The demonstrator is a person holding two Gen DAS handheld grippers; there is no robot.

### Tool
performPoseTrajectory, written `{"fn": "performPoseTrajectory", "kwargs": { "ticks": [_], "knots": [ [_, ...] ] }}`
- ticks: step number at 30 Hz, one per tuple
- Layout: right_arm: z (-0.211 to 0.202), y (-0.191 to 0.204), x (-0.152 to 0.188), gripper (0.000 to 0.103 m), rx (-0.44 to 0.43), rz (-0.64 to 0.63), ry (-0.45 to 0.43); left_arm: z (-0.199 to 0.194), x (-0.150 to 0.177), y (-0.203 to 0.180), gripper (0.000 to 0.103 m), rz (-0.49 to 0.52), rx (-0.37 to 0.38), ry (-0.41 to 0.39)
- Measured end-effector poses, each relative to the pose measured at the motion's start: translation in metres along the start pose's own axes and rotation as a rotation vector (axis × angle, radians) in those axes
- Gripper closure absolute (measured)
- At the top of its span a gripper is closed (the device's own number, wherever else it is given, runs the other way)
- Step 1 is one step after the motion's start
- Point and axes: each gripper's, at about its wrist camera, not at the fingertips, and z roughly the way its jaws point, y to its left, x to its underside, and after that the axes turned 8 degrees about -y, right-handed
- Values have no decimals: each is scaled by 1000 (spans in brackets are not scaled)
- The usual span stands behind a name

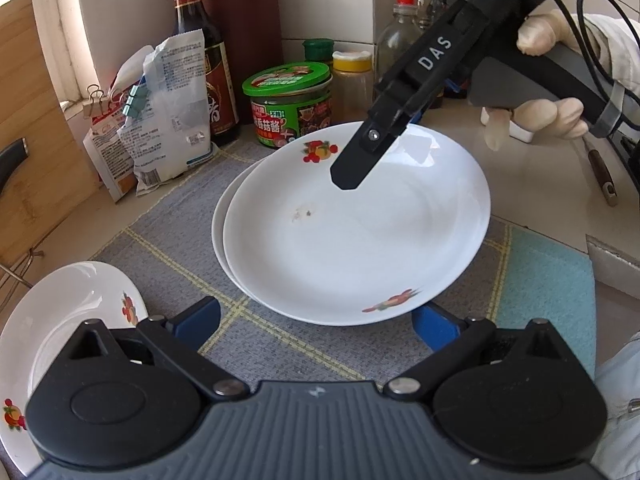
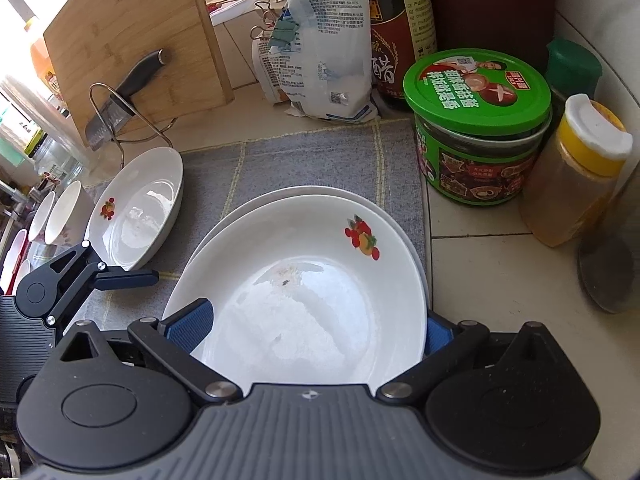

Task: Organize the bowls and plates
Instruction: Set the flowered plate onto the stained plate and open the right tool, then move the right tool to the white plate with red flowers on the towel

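Two white fruit-print plates are stacked on the grey mat (image 1: pixel 168 232). The top plate (image 1: pixel 356 224) (image 2: pixel 304 292) sits offset to the right over the lower plate (image 1: pixel 218 224) (image 2: pixel 416 248). My right gripper (image 2: pixel 314 328) is open and straddles the top plate's near rim. Its left pad (image 2: pixel 192 324) lies over the plate and its right pad (image 2: pixel 436 332) sits behind the rim. One of its fingers (image 1: pixel 356 164) shows above the plate in the left wrist view. My left gripper (image 1: pixel 316 324) is open and holds nothing, just short of the stack. A third plate (image 1: pixel 60 312) (image 2: pixel 136 208) lies at the left.
A green-lidded jar (image 2: pixel 476 128), a yellow-capped bottle (image 2: pixel 580 168), a dark sauce bottle (image 1: pixel 204 52) and clipped bags (image 2: pixel 320 48) crowd the back. A cutting board (image 2: pixel 132 40) with a knife (image 2: pixel 120 96) stands at left, near several white bowls (image 2: pixel 60 212). A blue cloth (image 1: pixel 548 280) lies right.
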Motion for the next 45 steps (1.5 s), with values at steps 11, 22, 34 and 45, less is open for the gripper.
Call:
{"fn": "performPoseTrajectory", "kwargs": {
  "ticks": [11,22,34,45],
  "knots": [
    [-6,5,1,0,49,-32,1,0,1,0,1,-28,-6,-1],
    [-11,5,7,0,79,-55,6,-2,1,-5,1,-30,-30,-8],
    [-27,33,5,0,101,-193,-98,-27,-6,-5,1,-105,-100,-55],
    [-19,94,13,0,68,-384,-136,-94,27,6,1,-187,-293,-36]
  ]
}}
